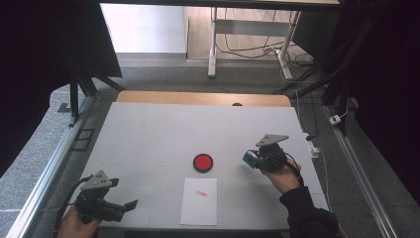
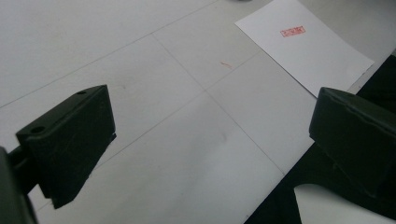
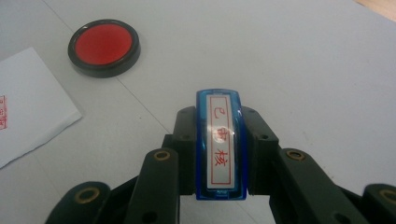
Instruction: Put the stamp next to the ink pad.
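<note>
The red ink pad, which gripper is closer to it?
Right. The right gripper, shut on the blue stamp, hangs just to the right of the red ink pad. The left gripper sits at the table's near-left corner, fingers open, farther off.
</note>
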`<state>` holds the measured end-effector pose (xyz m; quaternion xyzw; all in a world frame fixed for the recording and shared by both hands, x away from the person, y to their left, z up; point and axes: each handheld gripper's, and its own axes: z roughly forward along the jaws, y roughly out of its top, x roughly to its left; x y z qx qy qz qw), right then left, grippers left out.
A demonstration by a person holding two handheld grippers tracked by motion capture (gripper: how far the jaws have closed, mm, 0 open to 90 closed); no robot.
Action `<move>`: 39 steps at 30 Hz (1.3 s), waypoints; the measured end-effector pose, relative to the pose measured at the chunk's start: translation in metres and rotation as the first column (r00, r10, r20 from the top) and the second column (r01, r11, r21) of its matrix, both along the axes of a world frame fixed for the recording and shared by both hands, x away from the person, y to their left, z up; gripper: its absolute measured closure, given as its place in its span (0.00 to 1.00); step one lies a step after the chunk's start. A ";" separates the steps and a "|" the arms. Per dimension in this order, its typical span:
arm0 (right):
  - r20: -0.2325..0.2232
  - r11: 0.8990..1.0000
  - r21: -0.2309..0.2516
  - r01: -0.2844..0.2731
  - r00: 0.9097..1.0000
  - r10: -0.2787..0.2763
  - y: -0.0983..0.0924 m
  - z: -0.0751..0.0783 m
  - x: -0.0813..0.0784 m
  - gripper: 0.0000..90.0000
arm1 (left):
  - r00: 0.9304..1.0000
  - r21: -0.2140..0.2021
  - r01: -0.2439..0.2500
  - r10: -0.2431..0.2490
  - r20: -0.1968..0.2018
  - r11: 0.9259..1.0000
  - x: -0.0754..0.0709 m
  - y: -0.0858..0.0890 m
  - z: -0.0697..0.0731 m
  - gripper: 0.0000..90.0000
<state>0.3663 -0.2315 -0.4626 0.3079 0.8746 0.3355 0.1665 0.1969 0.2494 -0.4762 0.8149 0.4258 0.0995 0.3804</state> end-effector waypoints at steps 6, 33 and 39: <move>-0.011 1.000 -0.009 0.000 1.000 0.000 0.001 -0.006 0.002 0.78 | 1.000 0.002 0.001 -0.001 -0.003 1.000 0.000 0.000 0.000 0.01; -0.061 0.999 -0.051 -0.013 0.998 0.010 0.006 -0.024 0.008 0.75 | 1.000 0.006 -0.001 0.001 -0.013 1.000 0.001 -0.001 -0.001 0.01; -0.062 0.999 -0.040 -0.002 0.998 -0.001 0.005 -0.023 0.008 0.70 | 1.000 0.004 -0.001 0.001 -0.014 1.000 0.001 -0.001 -0.001 0.01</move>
